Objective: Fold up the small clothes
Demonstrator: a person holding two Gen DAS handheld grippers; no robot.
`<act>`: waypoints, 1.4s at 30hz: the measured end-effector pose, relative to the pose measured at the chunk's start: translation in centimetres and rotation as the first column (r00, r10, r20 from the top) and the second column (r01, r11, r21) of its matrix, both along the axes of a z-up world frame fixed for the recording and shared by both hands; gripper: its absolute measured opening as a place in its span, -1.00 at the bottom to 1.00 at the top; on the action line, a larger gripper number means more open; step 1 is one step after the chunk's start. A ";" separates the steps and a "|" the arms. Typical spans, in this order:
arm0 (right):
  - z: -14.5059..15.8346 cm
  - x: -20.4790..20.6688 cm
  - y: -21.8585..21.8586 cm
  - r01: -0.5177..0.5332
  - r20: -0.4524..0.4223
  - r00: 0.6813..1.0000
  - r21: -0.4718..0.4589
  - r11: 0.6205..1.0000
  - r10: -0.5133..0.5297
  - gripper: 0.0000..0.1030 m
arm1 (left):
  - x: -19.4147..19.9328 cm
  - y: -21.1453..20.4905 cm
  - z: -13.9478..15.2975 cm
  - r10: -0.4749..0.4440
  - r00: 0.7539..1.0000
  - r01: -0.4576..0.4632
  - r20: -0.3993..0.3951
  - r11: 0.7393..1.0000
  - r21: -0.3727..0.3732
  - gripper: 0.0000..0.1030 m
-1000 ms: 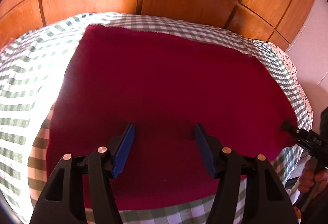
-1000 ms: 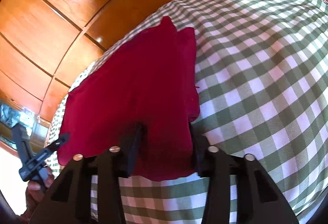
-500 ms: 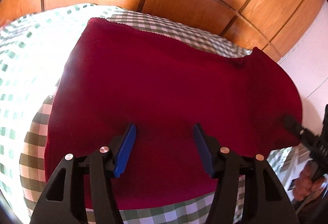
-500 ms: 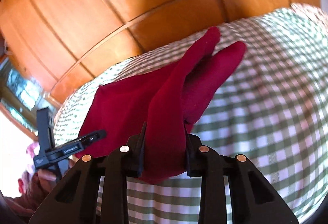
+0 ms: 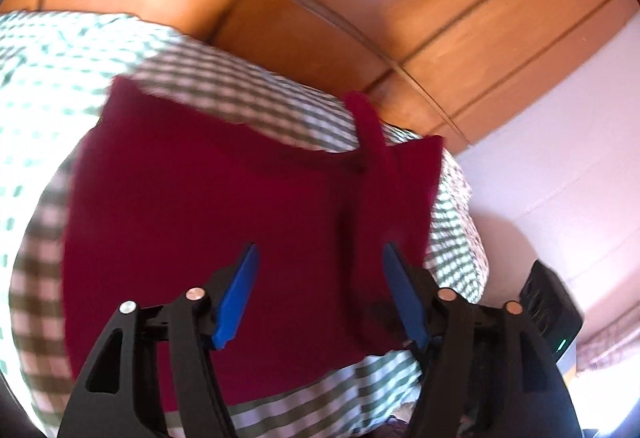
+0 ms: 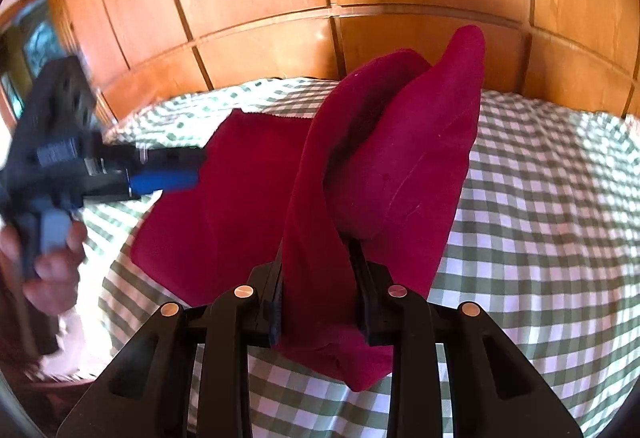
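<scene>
On a checked bedspread (image 6: 560, 197) the right gripper (image 6: 318, 302) clamps a lifted cloth (image 6: 248, 189) edge mid-fold, the left gripper (image 5: 320, 294) hovering wide and empty, jaws just opening; next, lay it across.

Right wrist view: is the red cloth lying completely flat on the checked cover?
No: the right gripper is shut on the red cloth, and that edge stands up off the checked cover in a tall fold.
</scene>
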State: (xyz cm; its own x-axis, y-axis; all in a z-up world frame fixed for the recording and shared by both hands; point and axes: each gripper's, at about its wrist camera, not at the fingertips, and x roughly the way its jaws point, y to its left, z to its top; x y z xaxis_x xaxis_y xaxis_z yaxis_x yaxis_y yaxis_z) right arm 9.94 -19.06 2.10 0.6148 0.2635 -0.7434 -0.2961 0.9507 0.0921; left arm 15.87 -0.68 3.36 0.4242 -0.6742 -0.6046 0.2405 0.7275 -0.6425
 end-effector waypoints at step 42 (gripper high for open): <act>2.0 2.1 -7.7 -0.006 -0.037 0.999 0.431 0.902 0.025 0.32 | 3.7 1.7 4.9 -0.059 0.994 0.040 0.089 0.978 0.205 -0.69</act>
State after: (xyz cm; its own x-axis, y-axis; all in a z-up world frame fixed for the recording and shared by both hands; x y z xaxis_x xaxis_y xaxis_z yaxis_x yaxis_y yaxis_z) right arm 12.02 -26.73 4.06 0.5793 0.5730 -0.5797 -0.2978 0.8108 0.5038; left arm 19.59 1.01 8.26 0.4550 -0.5631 -0.6899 0.3322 0.8261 -0.4553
